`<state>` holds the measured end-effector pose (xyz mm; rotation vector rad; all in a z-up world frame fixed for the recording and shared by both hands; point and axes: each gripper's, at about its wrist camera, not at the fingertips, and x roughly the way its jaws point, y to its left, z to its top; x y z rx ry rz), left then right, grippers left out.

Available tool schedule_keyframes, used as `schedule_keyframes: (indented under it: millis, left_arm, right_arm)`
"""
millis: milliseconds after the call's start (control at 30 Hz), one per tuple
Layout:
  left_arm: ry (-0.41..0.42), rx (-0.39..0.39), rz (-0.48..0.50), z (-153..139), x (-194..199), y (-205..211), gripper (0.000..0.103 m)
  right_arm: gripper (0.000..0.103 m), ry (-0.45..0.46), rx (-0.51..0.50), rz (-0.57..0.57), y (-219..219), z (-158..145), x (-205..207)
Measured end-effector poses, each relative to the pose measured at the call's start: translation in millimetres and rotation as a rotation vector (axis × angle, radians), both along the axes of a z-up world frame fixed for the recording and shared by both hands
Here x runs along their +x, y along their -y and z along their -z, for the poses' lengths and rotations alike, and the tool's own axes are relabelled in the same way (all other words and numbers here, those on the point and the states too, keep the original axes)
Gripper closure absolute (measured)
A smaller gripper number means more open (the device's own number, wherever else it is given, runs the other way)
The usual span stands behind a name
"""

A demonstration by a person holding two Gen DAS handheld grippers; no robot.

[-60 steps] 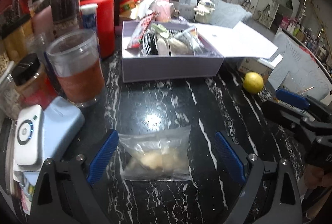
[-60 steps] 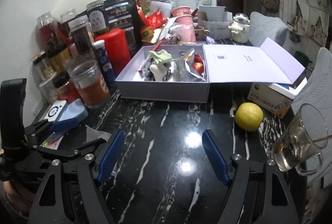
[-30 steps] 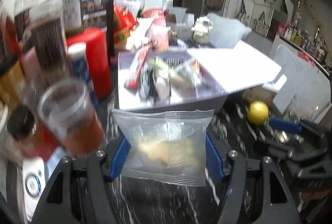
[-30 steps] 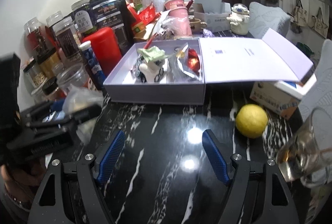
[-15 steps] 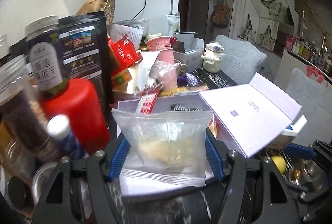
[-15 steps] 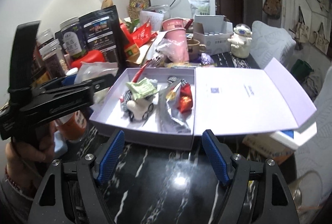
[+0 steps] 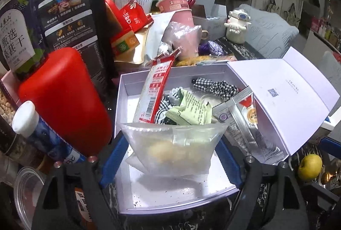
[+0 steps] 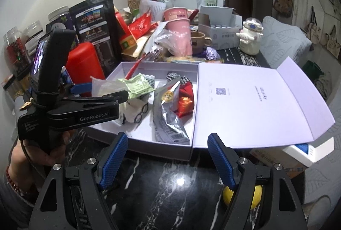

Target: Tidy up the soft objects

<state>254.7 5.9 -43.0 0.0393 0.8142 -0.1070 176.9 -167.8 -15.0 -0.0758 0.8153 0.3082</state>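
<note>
My left gripper [image 7: 170, 157] is shut on a clear plastic bag of pale yellow pieces [image 7: 172, 149] and holds it just above the near, bare part of the open lavender box [image 7: 170, 198]. The box holds a red-and-white sachet [image 7: 153, 91], a green packet [image 7: 189, 110], checked cloth [image 7: 215, 85] and silver packets [image 7: 240, 121]. In the right wrist view the left gripper [image 8: 93, 91] with the bag [image 8: 104, 85] hangs over the box's left side [image 8: 113, 74]. My right gripper [image 8: 167, 159] is open and empty above the black marble counter, in front of the box.
The box lid [image 8: 255, 102] lies open to the right. A red canister [image 7: 64, 102], jars and a dark pouch [image 7: 72, 17] crowd the left. A lemon [image 7: 310, 167] lies right of the box. Pink cups [image 8: 178, 23] and a white figurine [image 8: 250, 38] stand behind.
My left gripper closed on the bag, lifted it off the counter and carried it forward over the box. My right gripper stayed open and drew a little nearer the box.
</note>
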Motion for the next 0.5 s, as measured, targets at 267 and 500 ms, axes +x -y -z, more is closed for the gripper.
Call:
schedule_keyframes:
  millis: [267,500]
  left_arm:
    - [0.017,0.006,0.008,-11.9,-7.8,0.3,0.021]
    - [0.039,0.000,-0.020,-29.0,-14.9,-3.5,0.007]
  right_arm:
    - [0.025,0.003,0.005,0.007,3.5,-4.0,-3.3]
    - [0.025,0.029,0.015,0.003,3.2,-17.7,-11.7]
